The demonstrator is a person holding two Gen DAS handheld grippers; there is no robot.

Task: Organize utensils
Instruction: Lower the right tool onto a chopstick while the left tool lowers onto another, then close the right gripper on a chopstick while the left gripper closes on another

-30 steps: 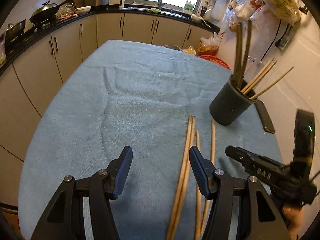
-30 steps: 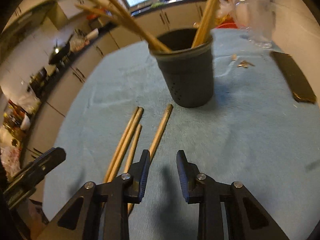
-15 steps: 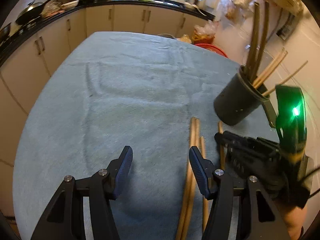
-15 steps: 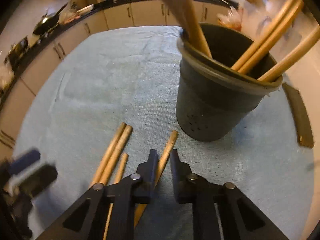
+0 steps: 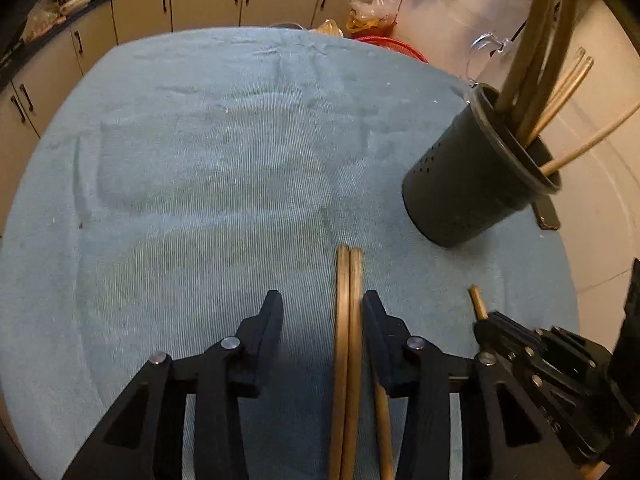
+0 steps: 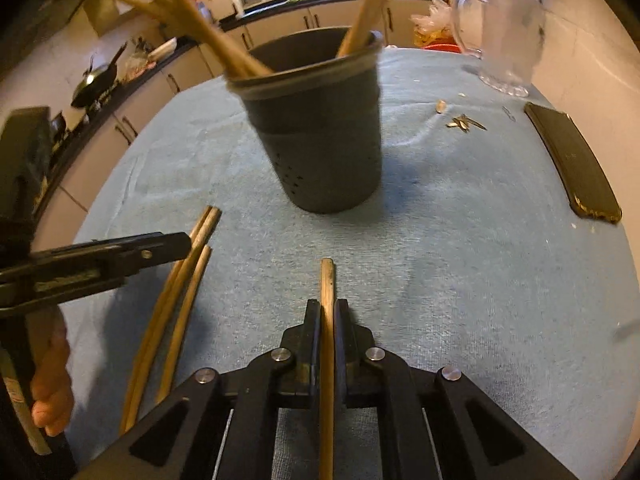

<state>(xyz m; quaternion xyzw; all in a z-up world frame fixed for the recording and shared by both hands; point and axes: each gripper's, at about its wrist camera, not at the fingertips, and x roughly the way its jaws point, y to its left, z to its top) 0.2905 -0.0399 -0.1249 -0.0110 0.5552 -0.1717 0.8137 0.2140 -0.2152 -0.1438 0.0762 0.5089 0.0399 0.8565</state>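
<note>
A dark perforated utensil cup (image 5: 472, 184) (image 6: 320, 132) stands on the blue cloth and holds several wooden chopsticks. My right gripper (image 6: 328, 308) is shut on one wooden chopstick (image 6: 327, 288), whose tip points toward the cup; it also shows in the left wrist view (image 5: 478, 302). My left gripper (image 5: 320, 308) is open over the cloth, with a pair of chopsticks (image 5: 347, 320) lying between its fingers, close to the right one. A third loose chopstick (image 6: 188, 304) lies beside that pair.
A dark flat bar (image 6: 572, 164) lies at the right edge of the cloth. A glass jug (image 6: 500, 40) stands behind it, with small scraps (image 6: 464, 122) nearby. Kitchen cabinets (image 5: 200, 0) run beyond the table's far edge.
My right gripper has closed on one chopstick and drawn it away from the others. My left gripper has moved right and forward, so the pair now lies between its fingers.
</note>
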